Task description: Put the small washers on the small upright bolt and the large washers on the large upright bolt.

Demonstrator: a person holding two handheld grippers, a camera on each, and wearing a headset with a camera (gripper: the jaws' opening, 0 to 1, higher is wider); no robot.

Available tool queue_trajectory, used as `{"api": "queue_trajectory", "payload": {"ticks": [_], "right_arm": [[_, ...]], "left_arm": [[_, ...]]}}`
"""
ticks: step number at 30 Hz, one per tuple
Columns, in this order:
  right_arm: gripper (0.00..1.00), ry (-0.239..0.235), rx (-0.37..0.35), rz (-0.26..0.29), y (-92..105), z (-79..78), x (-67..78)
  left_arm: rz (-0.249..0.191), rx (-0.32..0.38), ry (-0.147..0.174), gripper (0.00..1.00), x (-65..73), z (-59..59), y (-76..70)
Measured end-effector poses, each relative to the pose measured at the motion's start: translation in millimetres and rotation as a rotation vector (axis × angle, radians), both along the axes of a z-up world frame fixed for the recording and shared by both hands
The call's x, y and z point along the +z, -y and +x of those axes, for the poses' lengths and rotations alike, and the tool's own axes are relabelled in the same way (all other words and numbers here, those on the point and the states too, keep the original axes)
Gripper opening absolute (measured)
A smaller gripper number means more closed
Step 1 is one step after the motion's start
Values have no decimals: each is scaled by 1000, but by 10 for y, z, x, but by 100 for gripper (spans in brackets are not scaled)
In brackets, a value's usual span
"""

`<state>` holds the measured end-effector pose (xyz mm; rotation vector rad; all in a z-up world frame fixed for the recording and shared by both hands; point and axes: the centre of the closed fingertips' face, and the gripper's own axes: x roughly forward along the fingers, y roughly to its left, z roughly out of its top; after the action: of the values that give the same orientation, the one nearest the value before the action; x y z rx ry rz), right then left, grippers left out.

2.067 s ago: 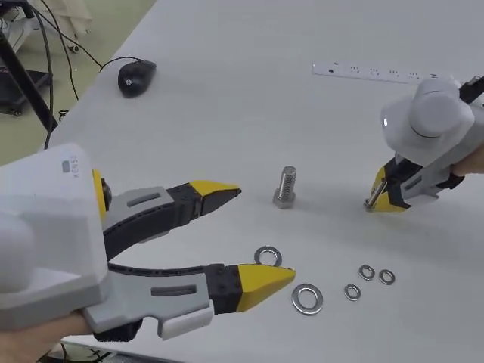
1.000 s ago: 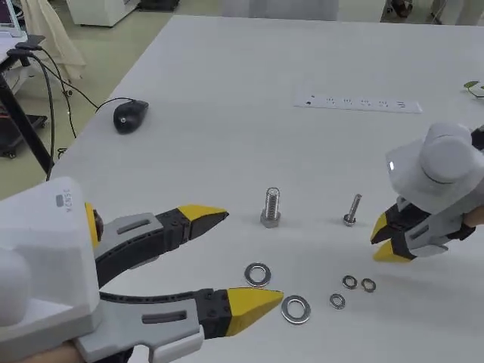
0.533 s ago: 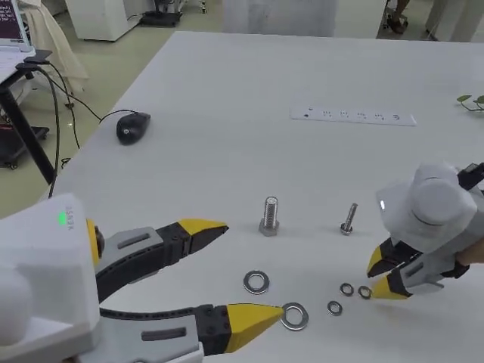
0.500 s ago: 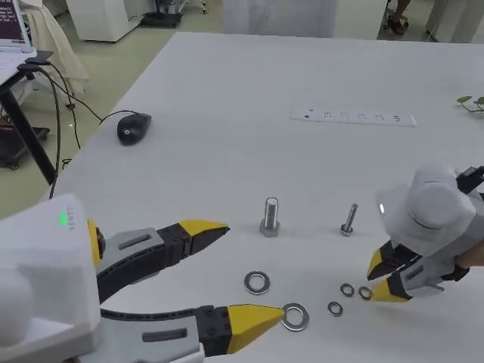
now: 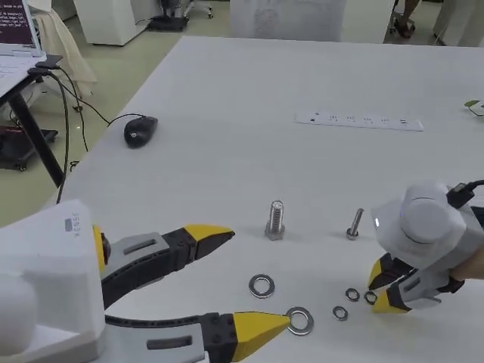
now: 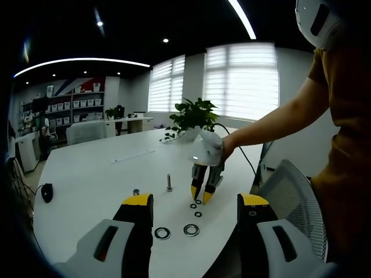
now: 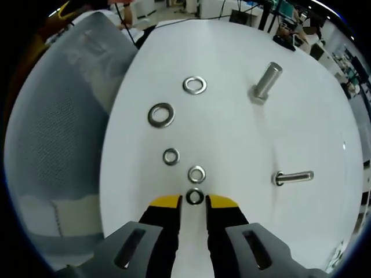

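The large bolt (image 5: 276,219) and the small bolt (image 5: 354,224) both stand upright on the white table (image 5: 242,106). Two large washers (image 5: 262,286) (image 5: 300,320) lie flat in front of the large bolt. Three small washers lie near my right gripper (image 5: 380,288), which points down at them, jaws slightly open. In the right gripper view one small washer (image 7: 195,197) lies between the yellow tips of the right gripper (image 7: 194,201), with two more (image 7: 196,173) (image 7: 170,156) just beyond. My left gripper (image 5: 249,280) hovers wide open beside the large washers, holding nothing.
A black mouse (image 5: 141,130) lies at the table's left edge and a white power strip (image 5: 359,121) at the back. A grey mesh chair (image 7: 58,116) stands past the table's near edge. A potted plant (image 6: 194,113) sits at the far end.
My right gripper let go of the small bolt, which now stands upright, and dropped toward me to the small washers. The left gripper has stayed open in place.
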<state>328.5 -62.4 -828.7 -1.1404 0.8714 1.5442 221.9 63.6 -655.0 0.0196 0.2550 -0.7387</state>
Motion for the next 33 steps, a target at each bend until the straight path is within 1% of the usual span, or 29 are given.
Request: {"api": "queue_trajectory", "payload": {"ticks": [5, 9, 12, 17, 20, 24, 26, 30, 33], "right_arm": [[17, 11, 27, -12, 0, -13, 0], [16, 15, 35, -16, -1, -25, 3], [14, 16, 32, -13, -3, -23, 6], [13, 11, 31, -10, -2, -10, 8], [12, 11, 26, -11, -8, -9, 14], [12, 1, 6, -5, -6, -7, 30], [12, -5, 2, -11, 2, -7, 31], [12, -8, -9, -2, -7, 41, 117], [12, 2, -10, 3, -2, 109, 212]], "left_arm": [[-1, 4, -1, 57, -8, 15, -10], [-4, 3, -2, 58, -22, 28, -2], [-4, 1, -6, 57, -34, 35, 2], [-10, 3, 0, 57, -14, 58, -3], [-3, 2, 0, 57, -18, 62, -6], [-5, 1, 1, 57, -14, 60, 2], [-5, -1, -2, 57, -18, 56, 7], [-3, -2, -6, 57, -27, 53, 12], [-1, -3, -7, 57, -34, 56, 14]]}}
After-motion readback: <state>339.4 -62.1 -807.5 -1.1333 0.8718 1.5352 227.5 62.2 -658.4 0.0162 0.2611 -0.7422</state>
